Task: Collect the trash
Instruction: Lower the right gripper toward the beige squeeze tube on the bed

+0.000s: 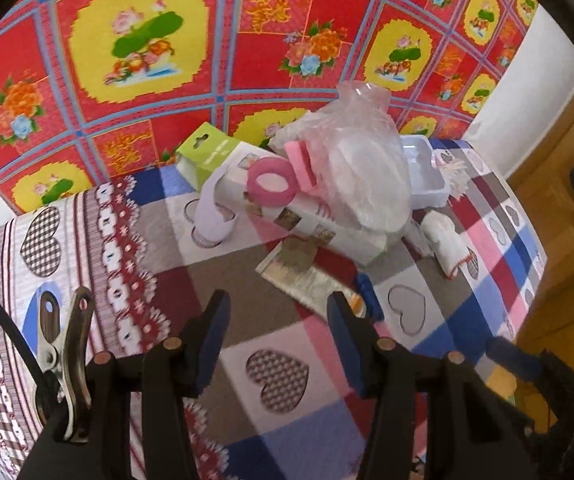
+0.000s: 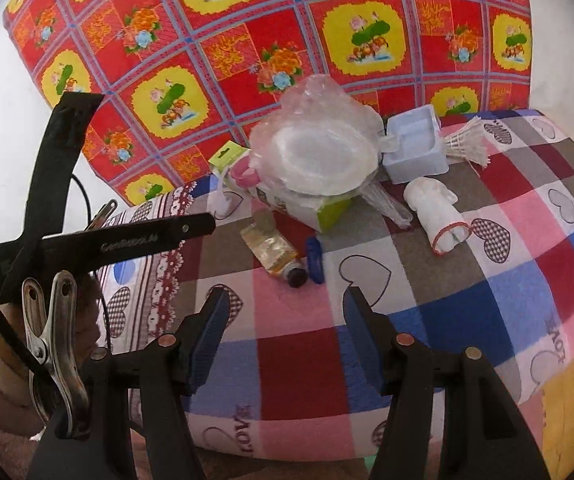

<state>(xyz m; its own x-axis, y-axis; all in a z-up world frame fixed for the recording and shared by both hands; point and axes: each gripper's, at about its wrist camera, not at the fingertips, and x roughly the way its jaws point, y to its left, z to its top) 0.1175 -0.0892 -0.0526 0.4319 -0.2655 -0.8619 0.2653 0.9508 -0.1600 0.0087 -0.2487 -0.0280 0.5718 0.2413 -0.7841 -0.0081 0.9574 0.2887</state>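
Looking along both tools, we see the squeezed tube point(image 2: 273, 254) lying just above the right gripper point(image 2: 285, 322) at mid-frame, its long axis running from upper left to its dark cap at lower right. In the left wrist view it sits just above the left gripper point(image 1: 277, 330), equally near. Both grippers stand partly open and empty over the checked cloth point(image 2: 467, 280).

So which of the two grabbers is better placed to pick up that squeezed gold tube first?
Probably the left gripper. Its open jaws point almost straight at the gold tube, which lies just past its fingertips. The right gripper, also open and empty, sees the tube farther ahead.
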